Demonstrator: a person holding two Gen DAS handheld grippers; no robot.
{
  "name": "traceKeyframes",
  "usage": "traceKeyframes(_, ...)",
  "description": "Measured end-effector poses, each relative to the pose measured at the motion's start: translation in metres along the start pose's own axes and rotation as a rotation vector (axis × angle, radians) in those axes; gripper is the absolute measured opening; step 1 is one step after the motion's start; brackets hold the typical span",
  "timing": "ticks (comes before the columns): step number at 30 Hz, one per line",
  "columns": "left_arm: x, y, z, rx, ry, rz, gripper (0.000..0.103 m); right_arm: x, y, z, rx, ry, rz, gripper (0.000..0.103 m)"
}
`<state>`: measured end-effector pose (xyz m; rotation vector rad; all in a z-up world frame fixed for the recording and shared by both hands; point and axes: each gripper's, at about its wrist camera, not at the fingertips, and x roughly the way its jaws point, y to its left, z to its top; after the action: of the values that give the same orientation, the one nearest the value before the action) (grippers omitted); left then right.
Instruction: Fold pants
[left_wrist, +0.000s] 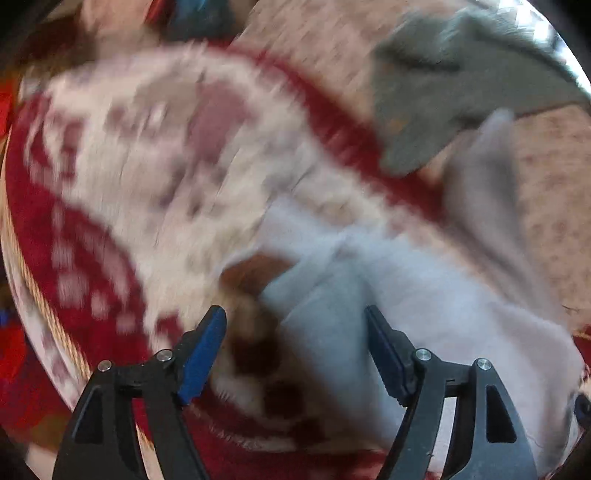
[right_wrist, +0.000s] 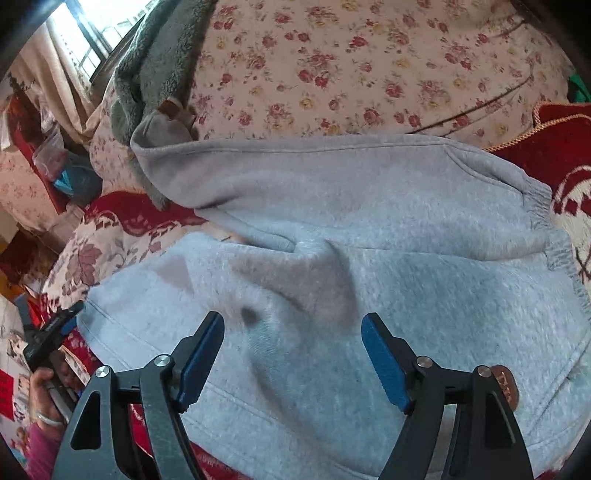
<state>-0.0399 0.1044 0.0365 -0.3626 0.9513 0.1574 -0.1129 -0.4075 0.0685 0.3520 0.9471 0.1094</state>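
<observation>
Light grey sweatpants (right_wrist: 332, 229) lie spread on a red and cream patterned blanket (right_wrist: 122, 236), legs to the left, elastic waistband (right_wrist: 543, 206) at the right. A small dark spot (right_wrist: 249, 314) marks the near leg. My right gripper (right_wrist: 293, 328) is open and empty just above the near leg. The left wrist view is motion-blurred: my left gripper (left_wrist: 295, 325) is open and empty over a leg end of the pants (left_wrist: 369, 280). The left gripper also shows at the right view's left edge (right_wrist: 51, 332).
A floral quilt (right_wrist: 351, 66) lies behind the pants with a grey fleece garment (right_wrist: 159, 62) on it, also seen in the left wrist view (left_wrist: 443, 88). A window with curtains (right_wrist: 74, 40) and cluttered shelves stand at the far left.
</observation>
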Motion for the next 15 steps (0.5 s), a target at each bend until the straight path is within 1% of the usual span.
traceKeyframes(1, 0.007, 0.006, -0.004, -0.027, 0.035, -0.005, 0.075, 0.002, 0.000, -0.001, 0.003, 0.011, 0.001, 0.081)
traceKeyframes(3, 0.004, 0.012, -0.009, -0.029, 0.011, -0.027, 0.075, 0.003, 0.001, -0.004, 0.005, 0.021, 0.023, 0.081)
traceKeyframes(7, -0.012, 0.015, -0.005, -0.029, -0.019, -0.059, 0.075, 0.001, 0.007, -0.006, -0.026, 0.024, 0.028, 0.082)
traceKeyframes(10, -0.016, 0.014, 0.000, -0.020, -0.038, -0.054, 0.075, -0.002, 0.010, -0.004, -0.014, 0.013, 0.057, 0.082)
traceKeyframes(12, -0.017, 0.016, 0.004, -0.038, -0.049, -0.056, 0.075, -0.006, 0.012, -0.001, -0.013, 0.005, 0.071, 0.082)
traceKeyframes(14, -0.016, 0.017, 0.009, -0.061, -0.043, -0.034, 0.075, -0.009, 0.015, 0.001, -0.030, -0.002, 0.068, 0.082)
traceKeyframes(15, -0.017, 0.016, 0.010, -0.056, -0.049, -0.034, 0.075, -0.011, 0.016, 0.003, -0.042, -0.006, 0.067, 0.082)
